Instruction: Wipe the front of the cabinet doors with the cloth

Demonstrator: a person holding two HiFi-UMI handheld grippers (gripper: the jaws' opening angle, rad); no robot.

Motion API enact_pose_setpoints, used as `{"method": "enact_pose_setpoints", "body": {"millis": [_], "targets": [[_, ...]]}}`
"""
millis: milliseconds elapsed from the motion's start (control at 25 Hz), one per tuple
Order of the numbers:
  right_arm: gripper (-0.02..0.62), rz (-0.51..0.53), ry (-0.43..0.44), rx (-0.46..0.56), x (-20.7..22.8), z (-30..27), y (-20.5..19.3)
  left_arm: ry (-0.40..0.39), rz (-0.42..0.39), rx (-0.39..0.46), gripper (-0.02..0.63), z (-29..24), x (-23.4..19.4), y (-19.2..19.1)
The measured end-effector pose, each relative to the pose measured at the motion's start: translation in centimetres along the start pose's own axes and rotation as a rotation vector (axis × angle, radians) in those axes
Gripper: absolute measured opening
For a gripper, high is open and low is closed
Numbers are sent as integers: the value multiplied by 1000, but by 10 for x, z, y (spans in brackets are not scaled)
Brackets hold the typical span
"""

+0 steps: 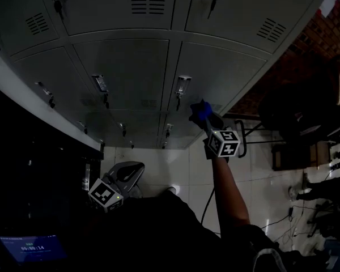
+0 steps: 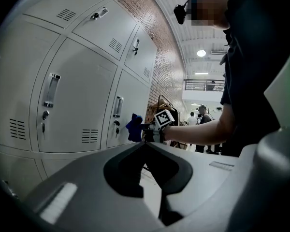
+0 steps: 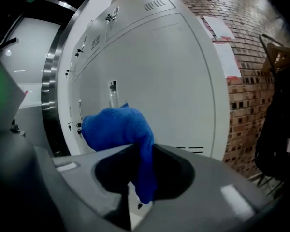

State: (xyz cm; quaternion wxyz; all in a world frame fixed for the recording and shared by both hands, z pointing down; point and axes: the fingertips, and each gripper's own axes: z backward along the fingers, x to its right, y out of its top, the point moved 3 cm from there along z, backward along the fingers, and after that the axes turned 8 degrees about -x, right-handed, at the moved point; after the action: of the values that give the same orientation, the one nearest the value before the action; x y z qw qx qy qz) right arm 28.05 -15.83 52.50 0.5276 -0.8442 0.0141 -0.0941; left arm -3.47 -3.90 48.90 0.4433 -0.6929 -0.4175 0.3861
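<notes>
- The left gripper [image 2: 147,144] hung low, away from the lockers, its fingers [image 2: 77,187] closed together on nothing.
- The right gripper [image 3: 140,146] had its fingers clamped on the blue cloth [image 3: 117,127].
- The cloth was up beside one of the cabinet doors [image 3: 179,86], near a handle [image 3: 113,94]. No door looked visibly wiped, so most probably remained.

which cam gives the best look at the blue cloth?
Right gripper view: the blue cloth fills the centre, close and well lit, clamped in the right gripper. Head view shows it only as a small dark blue lump before a cabinet door. Left gripper view shows it small and far off.
</notes>
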Motion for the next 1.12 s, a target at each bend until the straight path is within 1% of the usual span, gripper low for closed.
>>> {"method": "enact_pose_setpoints", "body": {"millis": [120, 200, 280, 360, 560, 720, 800, 960, 1120], "targets": [[69, 7, 99, -3, -41, -13, -7, 7, 22, 6, 0, 7, 0, 3], [69, 31, 165, -17, -69, -23, -11, 17, 30, 8, 0, 13, -4, 1], [69, 61, 201, -40, -91, -34, -15, 32, 31, 13, 0, 20, -10, -2], [69, 79, 213, -59, -103, -47, -18, 46, 34, 20, 0, 27, -14, -4], [69, 81, 201, -91, -104, -82, -19, 75, 51, 21, 0, 40, -21, -7], [69, 96, 160, -105, -94, -100, -22, 89, 53, 17, 0, 47, -22, -11], [69, 105, 131, -112, -86, -104, -24, 94, 56, 17, 0, 49, -24, -11], [69, 168, 104, -122, -79, -103, -25, 97, 64, 18, 0, 49, -26, -12], [69, 139, 81, -123, -62, -97, -29, 87, 61, 16, 0, 45, -25, -11]]}}
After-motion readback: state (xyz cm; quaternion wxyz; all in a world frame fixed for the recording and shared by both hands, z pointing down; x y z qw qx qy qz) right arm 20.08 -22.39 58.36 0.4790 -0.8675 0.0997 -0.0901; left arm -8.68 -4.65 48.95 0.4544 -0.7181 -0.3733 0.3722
